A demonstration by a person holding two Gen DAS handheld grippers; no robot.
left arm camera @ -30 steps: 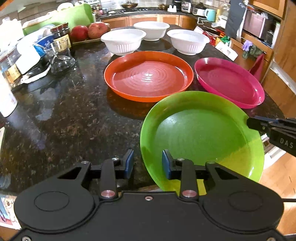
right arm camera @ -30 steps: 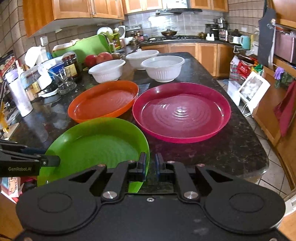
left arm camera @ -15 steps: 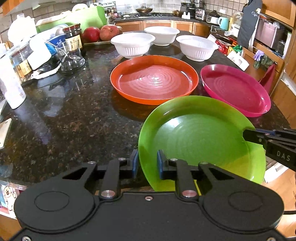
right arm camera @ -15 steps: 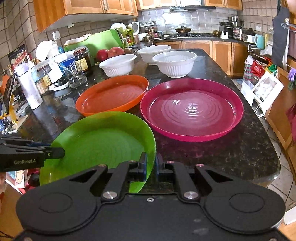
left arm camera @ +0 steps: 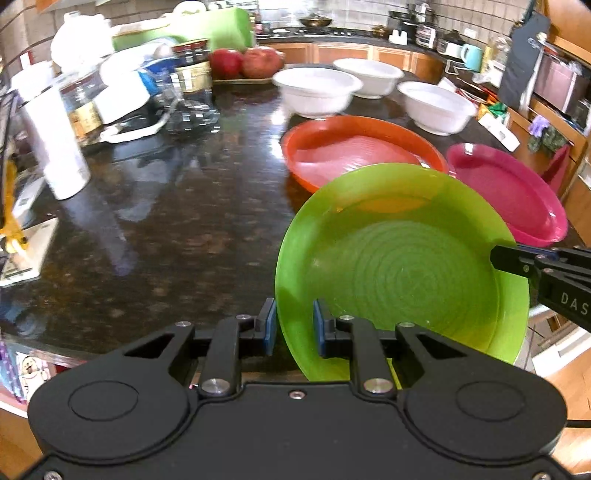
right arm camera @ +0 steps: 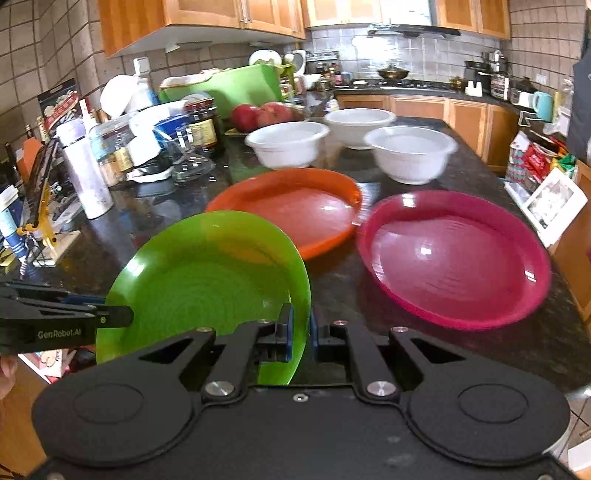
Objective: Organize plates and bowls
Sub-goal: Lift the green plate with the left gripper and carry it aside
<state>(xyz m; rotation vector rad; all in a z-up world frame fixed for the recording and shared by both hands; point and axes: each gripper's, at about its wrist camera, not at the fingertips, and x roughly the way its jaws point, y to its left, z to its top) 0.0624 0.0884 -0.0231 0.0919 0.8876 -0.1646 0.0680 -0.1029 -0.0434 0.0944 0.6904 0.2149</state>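
Green plate (left arm camera: 402, 266), faint concentric rings; orange plate (left arm camera: 354, 147); magenta plate (left arm camera: 509, 188); three white bowls (right arm camera: 288, 147); counter (left arm camera: 166, 221) black, brown-speckled.

- The green plate (left arm camera: 402, 266) looks like glossy, slightly translucent plastic with fine concentric rings moulded into its well.
- The orange plate (right arm camera: 295, 206) and the pink plate (right arm camera: 454, 258) share that shiny plastic look and carry bright glare spots.
- The three white bowls (right arm camera: 288, 146) at upper centre look like smooth plastic with ribbed outer walls.
- The countertop (left arm camera: 166, 229) is polished dark speckled stone, mirror-glossy.
- The left gripper (left arm camera: 293, 326) is matt black plastic with blue pads and bright metal pivot pins.
- The cabinets (right arm camera: 207, 14) along the top edge are satin-finished wood.
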